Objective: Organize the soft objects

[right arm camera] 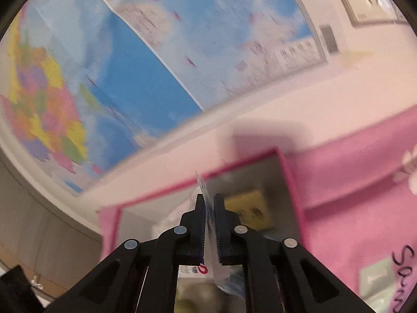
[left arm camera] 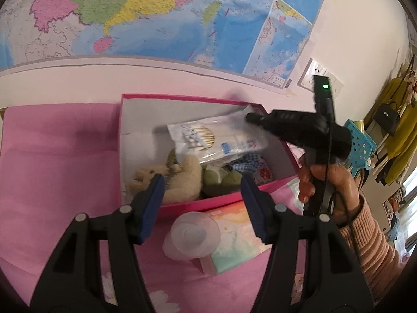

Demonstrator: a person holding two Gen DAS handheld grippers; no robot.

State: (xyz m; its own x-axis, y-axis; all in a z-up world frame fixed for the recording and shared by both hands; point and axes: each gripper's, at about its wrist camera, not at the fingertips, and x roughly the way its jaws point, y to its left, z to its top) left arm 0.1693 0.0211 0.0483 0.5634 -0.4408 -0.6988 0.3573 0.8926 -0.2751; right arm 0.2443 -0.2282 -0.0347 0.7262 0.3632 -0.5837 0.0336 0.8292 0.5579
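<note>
A pink box [left arm camera: 208,206] stands open on the pink cloth [left arm camera: 57,169] by the wall. In it lie a beige plush toy [left arm camera: 182,180], green soft pieces [left arm camera: 221,178] and a blue checked cloth [left arm camera: 247,163]. My right gripper [left arm camera: 250,117] is shut on the edge of a clear bag of cotton swabs [left arm camera: 219,138] and holds it over the box. In the right wrist view the bag's edge [right arm camera: 209,221] is pinched between the fingers of the gripper [right arm camera: 209,200], above the box [right arm camera: 286,172]. My left gripper [left arm camera: 202,185] is open and empty, just in front of the box.
A clear plastic cup [left arm camera: 192,234] lies on a pastel-coloured packet [left arm camera: 234,237] in front of the box. A large map [left arm camera: 156,15] covers the wall behind. A blue basket [left arm camera: 362,146] and hanging clothes [left arm camera: 396,135] are at the right.
</note>
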